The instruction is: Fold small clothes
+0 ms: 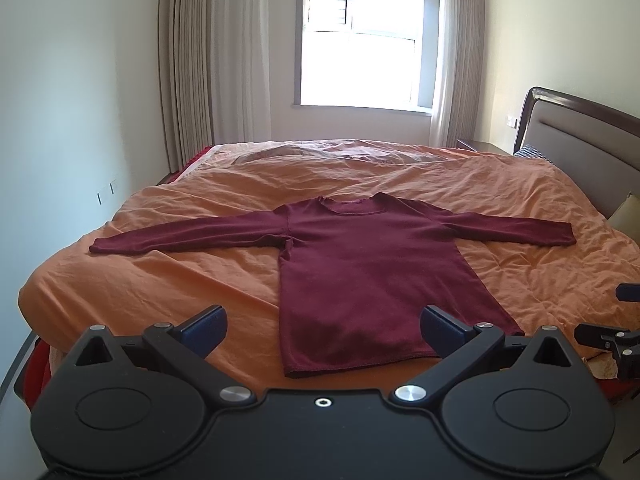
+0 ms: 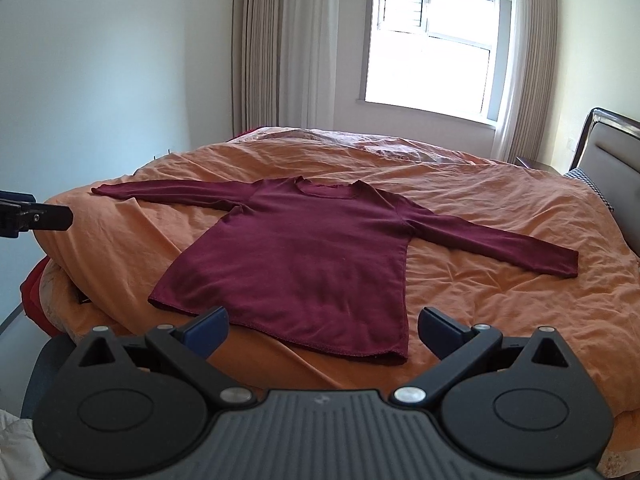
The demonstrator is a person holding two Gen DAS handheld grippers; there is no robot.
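Observation:
A dark red long-sleeved top (image 1: 352, 264) lies flat on the orange duvet (image 1: 180, 280), front up, both sleeves spread sideways, hem toward me. In the right wrist view the same top (image 2: 304, 256) lies angled, its hem nearest the camera. My left gripper (image 1: 323, 330) hovers open just short of the hem, nothing between its blue pads (image 1: 204, 326). My right gripper (image 2: 323, 330) is open too, held over the hem's right part, empty. A piece of the right gripper (image 1: 612, 336) shows at the left wrist view's right edge; a piece of the left gripper (image 2: 36, 218) shows at the right wrist view's left edge.
The bed has a padded headboard (image 1: 580, 148) on the right with a checked pillow (image 1: 532, 152) beside it. Curtains (image 1: 212, 60) and a bright window (image 1: 368, 40) stand behind the bed. A white wall (image 1: 60, 120) runs along the left side.

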